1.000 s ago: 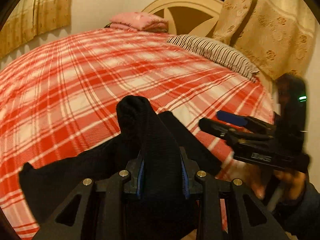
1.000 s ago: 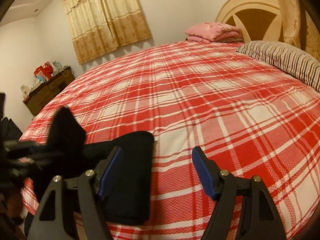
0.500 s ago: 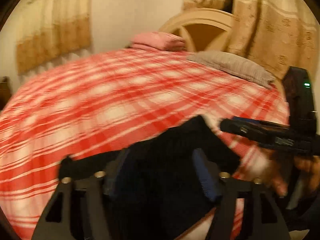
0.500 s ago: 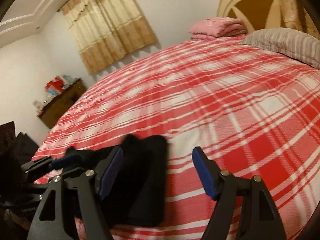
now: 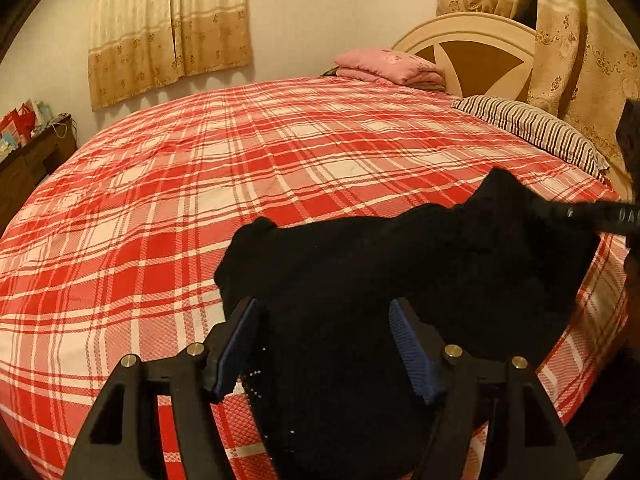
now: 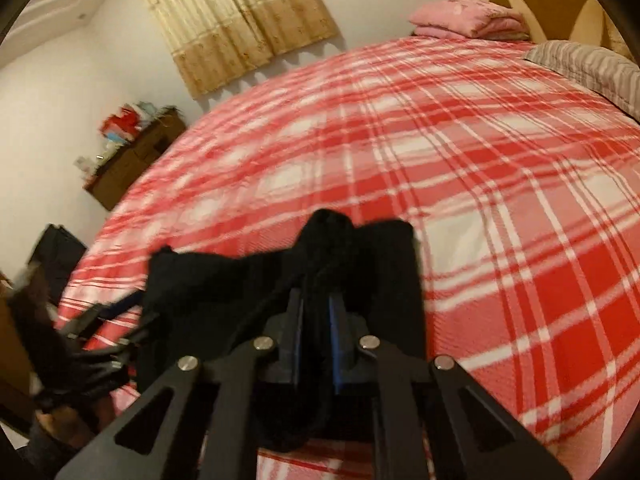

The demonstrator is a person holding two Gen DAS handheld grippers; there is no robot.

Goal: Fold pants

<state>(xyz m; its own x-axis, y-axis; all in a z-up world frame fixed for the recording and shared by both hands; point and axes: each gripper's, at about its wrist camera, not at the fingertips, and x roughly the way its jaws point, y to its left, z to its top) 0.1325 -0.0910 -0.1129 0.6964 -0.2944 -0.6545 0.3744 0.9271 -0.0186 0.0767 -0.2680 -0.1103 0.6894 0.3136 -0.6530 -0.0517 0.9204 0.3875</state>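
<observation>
**Black pants bunched at the near edge of the plaid bed**

Black pants (image 5: 360, 280) are lying in a loose heap at the near edge of the bed (image 5: 240, 168), on its red-and-white plaid cover. The left gripper (image 5: 324, 344) is hanging over the heap with its jaws standing apart; dark cloth is lying between and below the blue pads (image 5: 240, 340), but the pads are not pressing on it. Those jaws have just been opening. The right gripper (image 6: 316, 340) is pinching a raised fold of the pants (image 6: 332, 248), its jaws having just been closing until only a thin band of cloth is showing between them. From the left wrist view, that gripper (image 5: 600, 214) is reaching in from the right edge, mostly cut off, and lifting a peak of fabric.

The cloth is so dark that seams, waistband and legs are hard to make out. The near part of the heap is hiding behind both gripper frames. The right wrist view is blurring with motion, and the left gripper (image 6: 104, 320) is showing there only as a smeared dark shape at the left edge. A striped pillow (image 5: 536, 132) and a pink folded bundle (image 5: 388, 66) are lying well apart at the far end.
</observation>
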